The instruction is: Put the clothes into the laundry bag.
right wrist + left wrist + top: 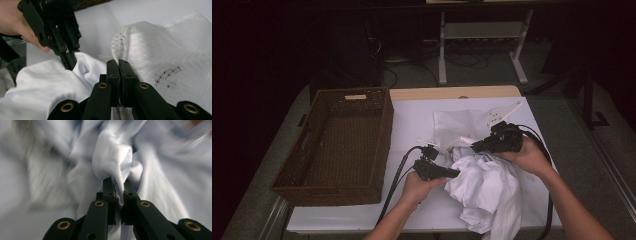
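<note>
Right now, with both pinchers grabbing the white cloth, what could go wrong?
1. The left gripper pinches just a small fold of the white garment, so it might slip out when pulled.
2. The right gripper is shut on the mesh bag, with the garment bunched right beside it; the two could tangle.
3. Part of the garment hangs over the table edge and could drag the rest off.

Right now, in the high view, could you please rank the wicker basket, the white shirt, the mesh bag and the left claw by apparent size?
1. wicker basket, clearly largest.
2. white shirt, crumpled, hanging over the table edge.
3. mesh bag, partly hidden under the shirt, so its full extent is unsure.
4. left claw, smallest.
</note>
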`<state>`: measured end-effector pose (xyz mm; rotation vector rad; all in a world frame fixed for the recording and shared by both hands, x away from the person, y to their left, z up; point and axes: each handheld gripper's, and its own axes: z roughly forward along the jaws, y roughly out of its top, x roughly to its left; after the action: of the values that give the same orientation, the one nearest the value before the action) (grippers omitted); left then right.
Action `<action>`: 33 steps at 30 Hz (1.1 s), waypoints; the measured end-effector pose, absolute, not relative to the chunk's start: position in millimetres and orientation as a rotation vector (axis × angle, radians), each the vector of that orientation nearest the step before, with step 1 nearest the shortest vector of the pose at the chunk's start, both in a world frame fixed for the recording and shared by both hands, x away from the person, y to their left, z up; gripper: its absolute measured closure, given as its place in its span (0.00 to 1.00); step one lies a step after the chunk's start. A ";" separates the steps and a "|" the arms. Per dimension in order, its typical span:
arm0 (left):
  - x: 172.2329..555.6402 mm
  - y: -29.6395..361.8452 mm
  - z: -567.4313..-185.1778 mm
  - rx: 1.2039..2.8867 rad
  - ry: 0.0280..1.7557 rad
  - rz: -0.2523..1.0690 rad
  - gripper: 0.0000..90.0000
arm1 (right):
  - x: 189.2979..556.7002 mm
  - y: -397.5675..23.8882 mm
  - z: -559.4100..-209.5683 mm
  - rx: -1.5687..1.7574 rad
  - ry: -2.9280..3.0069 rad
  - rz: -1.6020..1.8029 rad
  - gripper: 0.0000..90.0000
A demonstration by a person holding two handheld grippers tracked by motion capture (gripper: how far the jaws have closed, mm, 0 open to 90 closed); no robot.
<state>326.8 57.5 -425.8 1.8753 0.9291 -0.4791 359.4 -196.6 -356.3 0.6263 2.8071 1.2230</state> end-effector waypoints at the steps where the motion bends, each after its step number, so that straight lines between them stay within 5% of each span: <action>1: 326.5 55.5 -418.7 1.867 0.915 -0.459 0.95 | 358.1 -196.4 -354.6 0.620 2.807 1.241 0.97; 7: 336.2 39.9 -398.7 1.814 0.911 -0.373 0.95 | 350.1 -192.2 -335.2 0.560 2.796 1.298 0.97; 11: 347.3 31.0 -414.7 1.800 0.996 -0.265 0.94 | 350.4 -198.2 -328.1 0.597 2.786 1.351 0.97; 14: 361.3 24.6 -434.6 1.777 1.063 -0.321 0.91 | 356.4 -198.1 -341.6 0.637 2.809 1.320 0.97; 21: 352.4 46.8 -418.8 1.897 1.044 -0.322 0.55 | 362.5 -201.3 -356.6 0.688 2.817 1.282 0.97; 28: 333.8 82.1 -398.6 1.883 1.048 -0.372 0.36 | 365.7 -200.3 -356.7 0.700 2.805 1.261 0.97; 33: 318.6 81.7 -409.8 1.896 1.045 -0.526 0.29 | 367.4 -198.7 -357.0 0.699 2.801 1.250 0.97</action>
<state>318.6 81.7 -409.8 1.8964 1.0447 -0.5259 367.4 -198.7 -357.0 0.6986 2.8006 1.2501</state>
